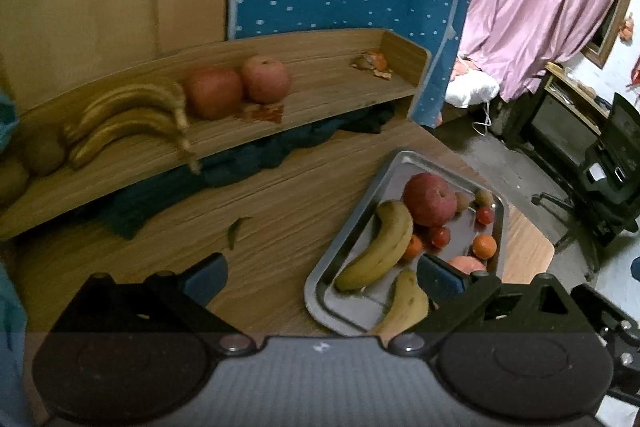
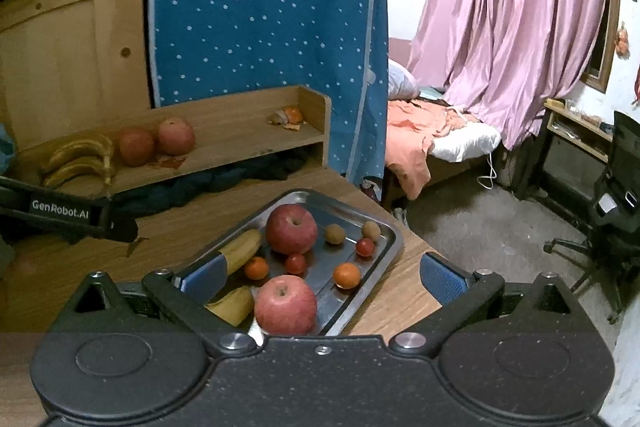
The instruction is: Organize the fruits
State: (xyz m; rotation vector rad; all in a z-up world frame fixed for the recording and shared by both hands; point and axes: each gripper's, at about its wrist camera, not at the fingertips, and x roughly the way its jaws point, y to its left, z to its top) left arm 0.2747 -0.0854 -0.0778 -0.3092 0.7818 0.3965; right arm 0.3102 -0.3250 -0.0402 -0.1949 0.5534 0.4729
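A: Fruit is in two places. The shiny rectangular metal tray (image 2: 384, 251) on the wood-grain table (image 2: 400, 303) holds two red apples, one at the near end (image 2: 285, 304) and one further back (image 2: 291, 228), two yellow bananas (image 1: 378, 247), two small orange citrus (image 2: 347, 275), two small red tomatoes (image 2: 365, 246) and two small brown round fruits (image 2: 335, 233). The raised light wooden shelf (image 1: 320, 95) behind already carries a bunch of yellow bananas (image 1: 132, 125) and two reddish apples (image 1: 240, 87).

B: So which step is it?

A: I judge the sorting is partly done, like fruit beside like fruit on the shelf, and a new pick from the tray comes next.

B: And the tools?

A: The right gripper (image 2: 320, 277) is spread wide and holds nothing; the near apple lies between its blue pads, apart from both. The left gripper (image 1: 322, 277) is also wide and empty, above the table at the tray's near left edge.

B: What does the next move need?

A: Probably the right gripper goes down around the near apple and closes gently, since a round apple can roll against the neighbouring banana.
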